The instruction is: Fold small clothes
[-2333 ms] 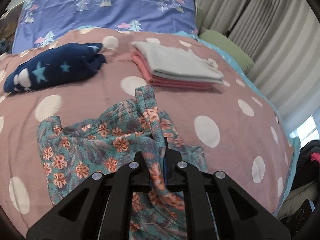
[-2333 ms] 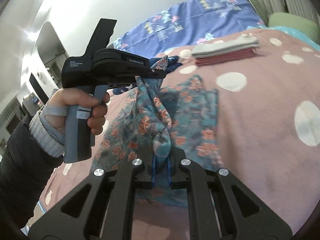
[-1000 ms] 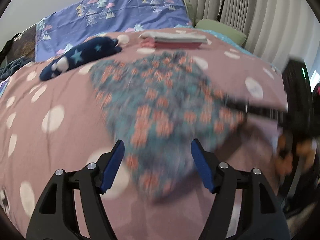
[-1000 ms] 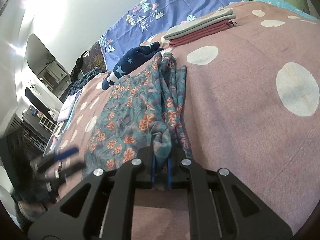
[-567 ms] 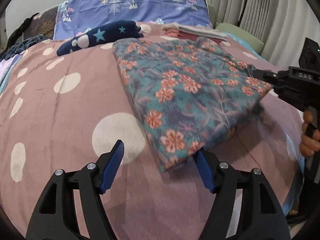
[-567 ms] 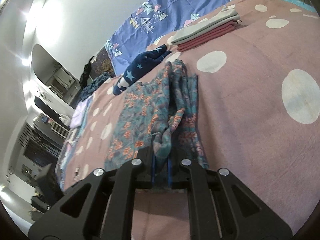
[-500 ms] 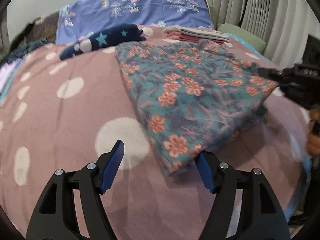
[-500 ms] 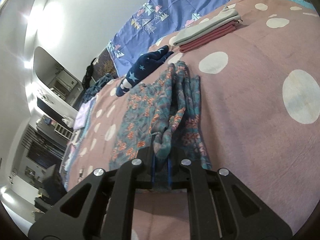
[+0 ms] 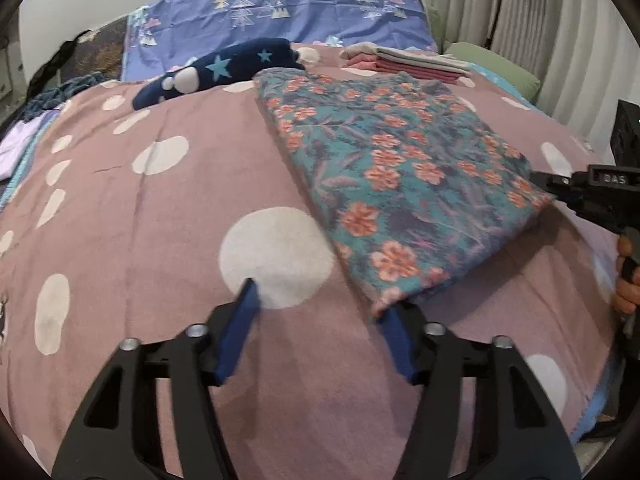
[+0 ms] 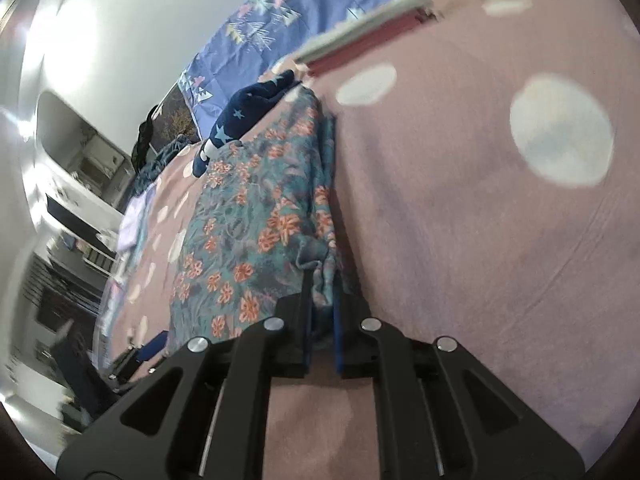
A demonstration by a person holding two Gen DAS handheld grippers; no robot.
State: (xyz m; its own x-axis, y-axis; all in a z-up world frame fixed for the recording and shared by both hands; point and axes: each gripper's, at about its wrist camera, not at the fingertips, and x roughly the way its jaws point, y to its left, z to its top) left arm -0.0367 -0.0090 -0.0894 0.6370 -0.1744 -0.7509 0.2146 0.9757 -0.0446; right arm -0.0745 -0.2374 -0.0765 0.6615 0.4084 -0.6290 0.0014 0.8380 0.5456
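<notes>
A teal floral garment point(image 9: 392, 160) lies folded flat on the pink dotted bedspread point(image 9: 140, 216). My left gripper point(image 9: 320, 312) hovers low over the bedspread at the garment's near corner, and its jaws are closing. The corner rests against the right fingertip point(image 9: 390, 320), and only bedspread shows between the pads. My right gripper point(image 10: 322, 304) is shut on a bunched edge of the floral garment point(image 10: 256, 216). In the left wrist view the right gripper point(image 9: 560, 184) pinches the garment's right corner, with a person's hand point(image 9: 626, 280) on its handle.
A navy star-print garment point(image 9: 224, 68) lies behind the floral one. A stack of folded clothes point(image 9: 408, 62) sits at the back, before a purple pillow point(image 9: 280, 12) and a green cushion point(image 9: 492, 68). Curtains hang at the right. More clothes lie at the bed's left edge point(image 9: 24, 144).
My left gripper's jaws have narrowed and it has come lower and closer to the garment's near corner. The right gripper keeps its hold on the garment's edge.
</notes>
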